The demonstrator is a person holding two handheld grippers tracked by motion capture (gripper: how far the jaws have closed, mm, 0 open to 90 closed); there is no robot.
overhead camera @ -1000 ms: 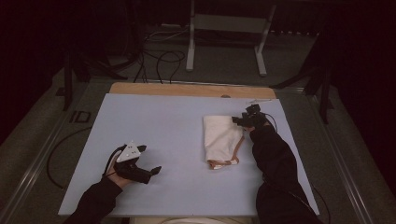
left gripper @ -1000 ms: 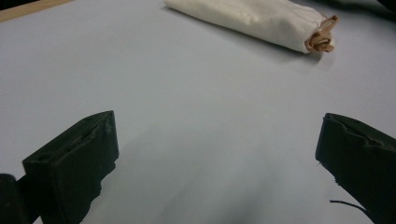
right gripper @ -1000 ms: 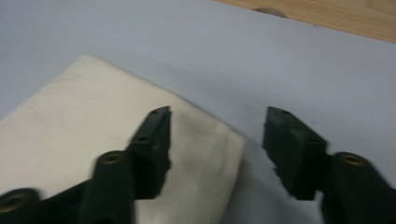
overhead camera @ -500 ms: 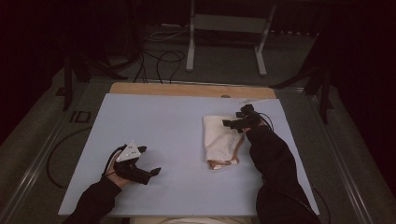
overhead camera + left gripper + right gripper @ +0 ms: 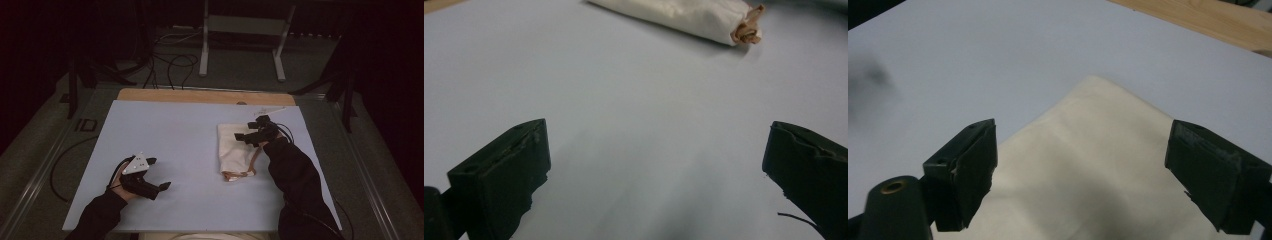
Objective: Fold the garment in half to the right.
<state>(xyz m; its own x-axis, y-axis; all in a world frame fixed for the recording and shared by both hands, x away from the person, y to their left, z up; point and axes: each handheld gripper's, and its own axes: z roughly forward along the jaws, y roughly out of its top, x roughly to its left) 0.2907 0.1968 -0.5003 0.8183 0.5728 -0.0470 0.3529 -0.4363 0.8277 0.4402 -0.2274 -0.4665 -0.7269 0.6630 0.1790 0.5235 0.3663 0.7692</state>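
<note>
Black left gripper (image 5: 159,186): near you at the table's left front, resting on the sheet (image 5: 165,135), jaws spread wide with nothing between them.
Distance from left gripper to bag: well apart; from its own view the bag (image 5: 684,15) lies far ahead, long side across the view, rolled tan end (image 5: 748,29) toward the right.
Bag position: cream cloth bag (image 5: 235,147) lies flat on the right half of the sheet, long axis running from you toward the far edge, tan strap (image 5: 239,174) at the near end.
Right gripper (image 5: 250,134): poised over the bag's far end; its jaws have just been opening and now stand released, cloth (image 5: 1088,175) below them but not pinched.
Nearer hand: your right, right above the bag; your left would have to cross the sheet.
Far edge: bare wooden strip (image 5: 200,96) beyond the sheet.
Count: one bag, one strap, two grippers, both empty.
</note>
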